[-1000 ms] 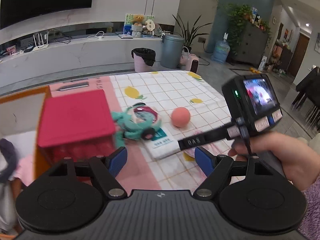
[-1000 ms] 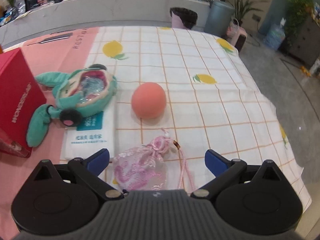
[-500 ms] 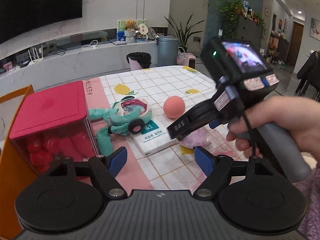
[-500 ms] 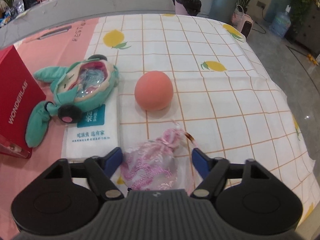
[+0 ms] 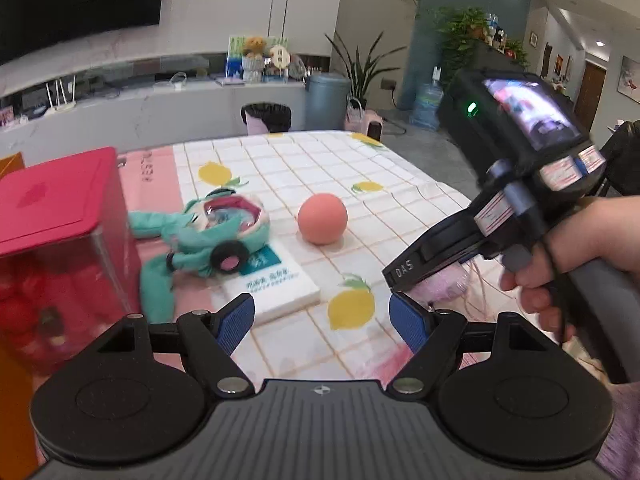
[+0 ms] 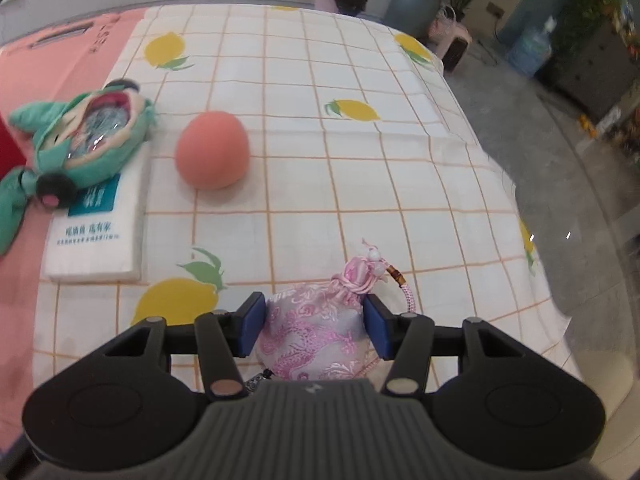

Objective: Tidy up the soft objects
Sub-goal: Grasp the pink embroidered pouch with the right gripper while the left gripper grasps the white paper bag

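Note:
A pink embroidered pouch [image 6: 316, 344] with a tied neck and cord lies on the lemon-print tablecloth [image 6: 360, 184]. My right gripper [image 6: 314, 325] points steeply down over it, its jaws closing, both blue pads against the pouch's sides. In the left wrist view the pouch [image 5: 446, 282] shows only partly under that gripper and the hand holding it. A peach ball [image 6: 212, 156] sits further back. A teal plush [image 6: 84, 148] lies half on a white tissue pack [image 6: 100, 236]. My left gripper [image 5: 322, 316] hangs open above the cloth, nothing between its fingers.
A red-lidded clear box [image 5: 56, 240] stands at the left beside the teal plush [image 5: 208, 236]; an orange edge [image 5: 12, 164] lies behind it. The table's edge drops to the floor on the right. A bin and counter stand beyond the far end.
The right jaws have gone from wide apart to closed in on the pink pouch. The left gripper has sunk and come closer to the table.

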